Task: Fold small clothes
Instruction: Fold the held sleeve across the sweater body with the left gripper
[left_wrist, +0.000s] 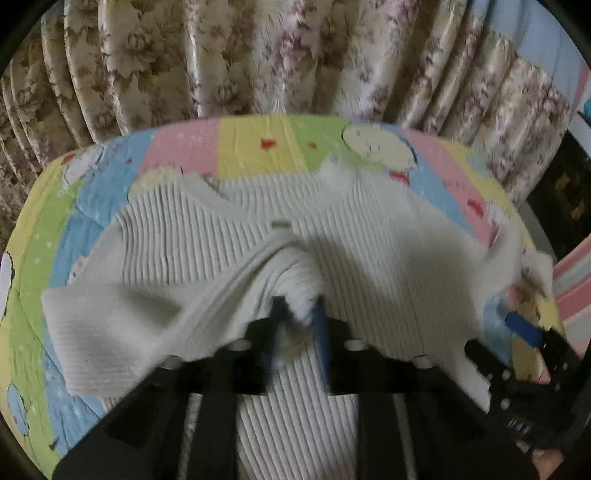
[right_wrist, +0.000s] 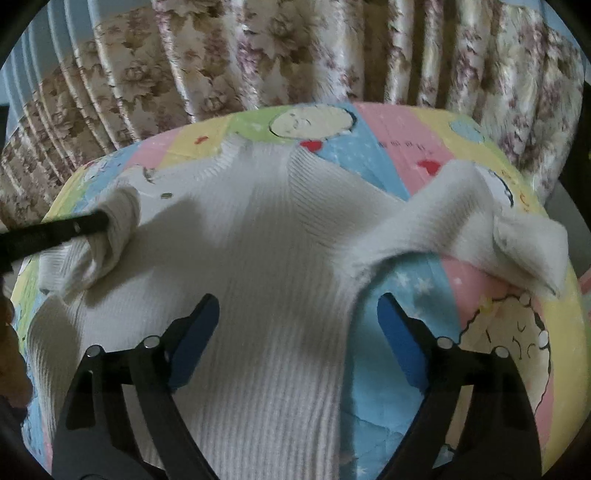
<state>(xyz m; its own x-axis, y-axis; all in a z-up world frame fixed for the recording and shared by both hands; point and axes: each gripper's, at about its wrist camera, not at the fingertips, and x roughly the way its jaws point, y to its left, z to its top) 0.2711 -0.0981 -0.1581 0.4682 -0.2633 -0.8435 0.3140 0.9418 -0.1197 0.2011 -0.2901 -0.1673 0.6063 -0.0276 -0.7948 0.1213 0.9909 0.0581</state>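
A white ribbed knit sweater (left_wrist: 221, 229) lies spread on a pastel patchwork cover (left_wrist: 255, 144), collar toward the far edge. My left gripper (left_wrist: 297, 308) is shut on a bunched fold of the sweater near its middle. In the right wrist view the sweater (right_wrist: 258, 258) fills the centre, with its right sleeve (right_wrist: 461, 218) crumpled toward the right. My right gripper (right_wrist: 297, 325) is open just above the sweater's right side, its blue-padded fingers (right_wrist: 195, 332) spread wide. The left gripper (right_wrist: 101, 221) shows at the left of that view, pinching cloth.
The patchwork cover (right_wrist: 406, 147) ends in a rounded far edge. A floral curtain (left_wrist: 258, 55) hangs close behind it. My right gripper (left_wrist: 524, 328) also shows at the right edge of the left wrist view.
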